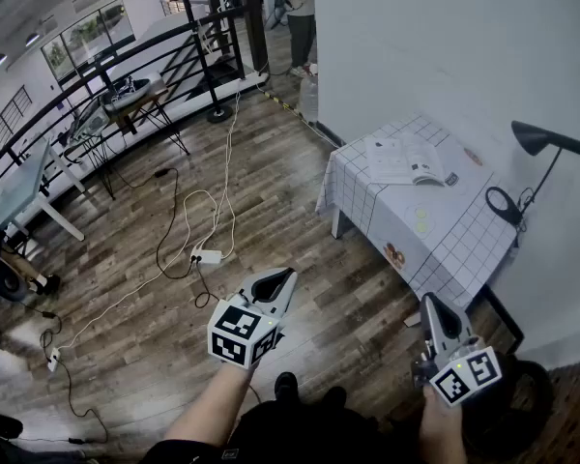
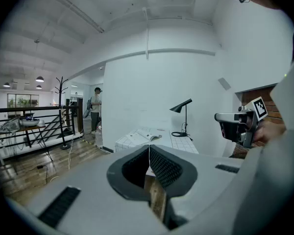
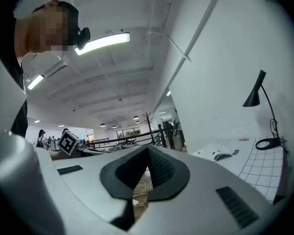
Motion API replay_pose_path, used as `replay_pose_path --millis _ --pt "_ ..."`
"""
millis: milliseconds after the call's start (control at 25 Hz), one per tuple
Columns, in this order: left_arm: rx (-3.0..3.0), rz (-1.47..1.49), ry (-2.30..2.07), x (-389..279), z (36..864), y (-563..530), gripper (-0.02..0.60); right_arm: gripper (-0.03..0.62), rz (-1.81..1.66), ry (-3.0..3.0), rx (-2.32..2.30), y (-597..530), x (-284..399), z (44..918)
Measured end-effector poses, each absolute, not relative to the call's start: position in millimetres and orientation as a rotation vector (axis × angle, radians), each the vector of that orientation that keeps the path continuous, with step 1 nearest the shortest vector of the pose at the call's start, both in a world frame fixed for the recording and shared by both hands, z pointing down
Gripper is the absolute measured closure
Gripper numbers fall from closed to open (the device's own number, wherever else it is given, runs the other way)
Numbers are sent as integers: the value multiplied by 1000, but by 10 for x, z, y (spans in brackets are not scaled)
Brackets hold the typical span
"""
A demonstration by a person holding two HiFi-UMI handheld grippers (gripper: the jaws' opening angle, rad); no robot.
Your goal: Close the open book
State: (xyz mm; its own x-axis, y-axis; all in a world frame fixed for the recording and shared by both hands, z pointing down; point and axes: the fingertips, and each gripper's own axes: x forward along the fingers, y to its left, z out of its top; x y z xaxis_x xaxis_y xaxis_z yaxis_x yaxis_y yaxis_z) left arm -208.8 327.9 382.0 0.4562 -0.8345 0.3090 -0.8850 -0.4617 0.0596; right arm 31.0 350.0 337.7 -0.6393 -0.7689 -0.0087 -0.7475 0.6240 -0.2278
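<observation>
An open book [image 1: 406, 160] lies flat on a small table under a white checked cloth [image 1: 445, 230], against the white wall at the far right. Both grippers are held over the wooden floor, well short of the table. My left gripper [image 1: 287, 275] is shut and empty, pointing slightly down toward the table. My right gripper [image 1: 432, 304] is also shut and empty, and it is held level. From the left gripper view, the book [image 2: 149, 134] shows just beyond the closed jaw tips [image 2: 149, 148]. The right gripper view has the book [image 3: 220, 154] right of the tips [image 3: 148, 148].
A black desk lamp [image 1: 536, 143] stands on the table's far right corner. Cables and a power strip [image 1: 209, 256] lie on the floor to the left. A railing, a coat stand [image 1: 198, 27] and a person [image 1: 300, 17] are far behind.
</observation>
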Motion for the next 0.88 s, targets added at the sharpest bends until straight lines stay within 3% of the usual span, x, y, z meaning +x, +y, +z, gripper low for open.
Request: replay_pose_path --millis 360,880 --pt "2466 366 -1507 -2049 3858 3266 569 591 -298 2686 -1387 3426 783 3410" --pt "2530 405 -1548 -1204 3772 3069 569 591 -145 2668 -1571 3257 1269 3342"
